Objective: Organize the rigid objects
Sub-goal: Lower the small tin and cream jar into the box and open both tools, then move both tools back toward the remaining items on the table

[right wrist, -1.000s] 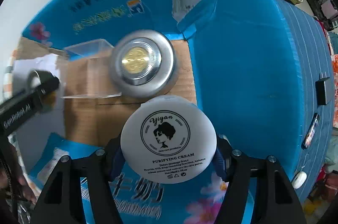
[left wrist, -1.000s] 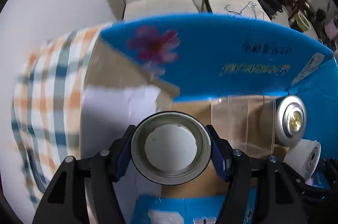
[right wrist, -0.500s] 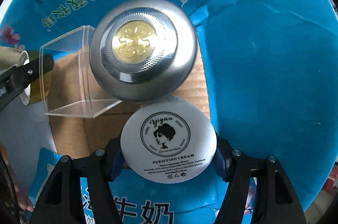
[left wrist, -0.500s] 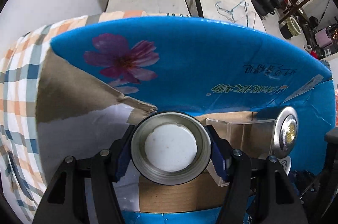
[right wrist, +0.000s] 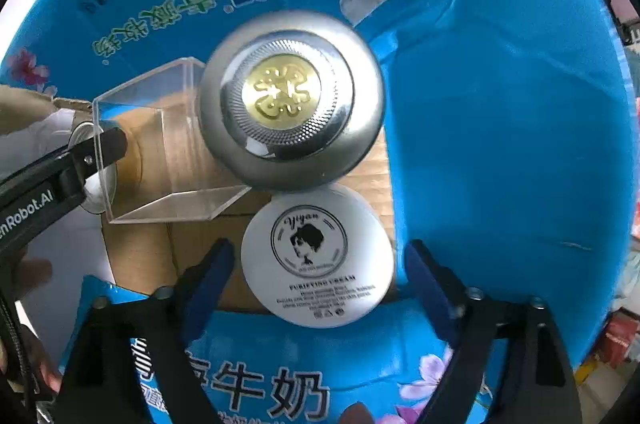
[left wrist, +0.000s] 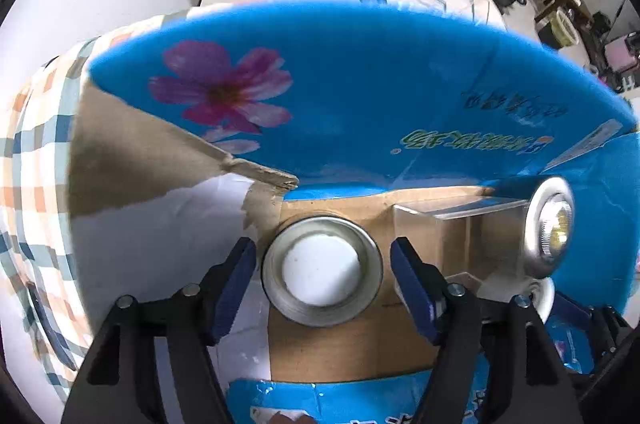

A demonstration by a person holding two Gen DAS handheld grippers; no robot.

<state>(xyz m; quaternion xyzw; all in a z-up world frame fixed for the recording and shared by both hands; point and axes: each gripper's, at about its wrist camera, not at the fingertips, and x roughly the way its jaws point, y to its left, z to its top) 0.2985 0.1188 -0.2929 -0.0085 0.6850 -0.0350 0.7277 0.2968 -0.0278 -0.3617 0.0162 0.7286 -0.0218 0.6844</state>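
Both jaws are opening to release their loads onto the blue box (left wrist: 360, 111) floor, the left gripper (left wrist: 323, 278) around the metal tin (left wrist: 322, 274), the right gripper (right wrist: 318, 264) around the white cream jar (right wrist: 318, 260) beside the silver lid (right wrist: 290, 99)

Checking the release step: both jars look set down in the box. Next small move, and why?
Probably lift both grippers straight up. The left gripper jaws are opening, with gaps beside the metal-rimmed jar; the right gripper jaws are opening clear of the white cream jar. Both jars appear to rest on the box floor.
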